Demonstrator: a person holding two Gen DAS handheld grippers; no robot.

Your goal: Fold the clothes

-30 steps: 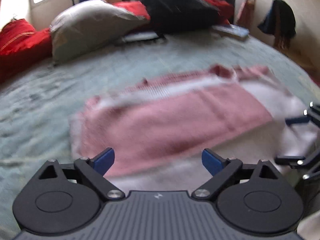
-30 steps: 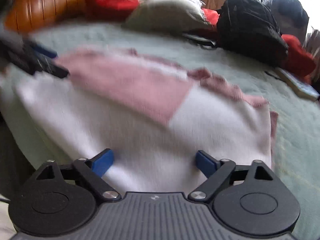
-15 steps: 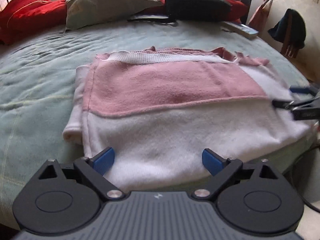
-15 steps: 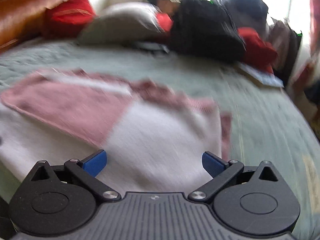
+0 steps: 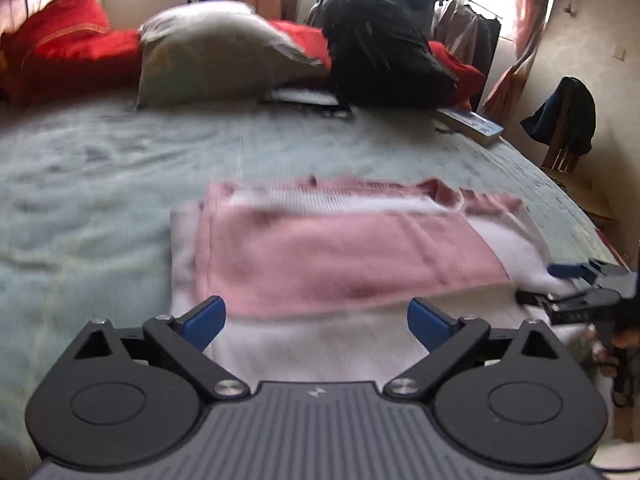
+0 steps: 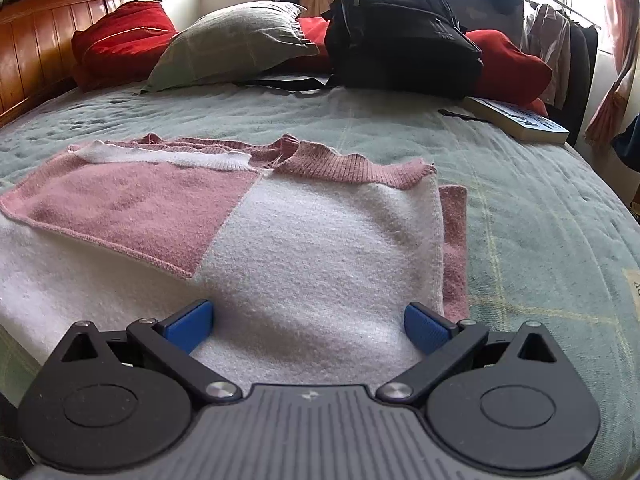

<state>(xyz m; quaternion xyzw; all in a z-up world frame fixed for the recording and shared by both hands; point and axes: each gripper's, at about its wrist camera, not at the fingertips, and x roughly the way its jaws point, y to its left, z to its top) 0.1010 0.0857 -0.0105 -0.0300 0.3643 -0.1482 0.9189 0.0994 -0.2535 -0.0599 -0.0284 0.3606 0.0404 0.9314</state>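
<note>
Both grippers, left gripper (image 5: 316, 316) and right gripper (image 6: 308, 322), gape empty over the part-folded pink-and-white sweater (image 6: 304, 248); next fold likely needs pinching its near edge.

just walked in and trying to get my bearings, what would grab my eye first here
The pink and white sweater, partly folded, lies flat on the green bedspread, its pink sleeve laid across the white body. Behind it, by the window, a black backpack stands between a grey pillow and red cushions. A thick book lies at the bed's right edge.
</note>
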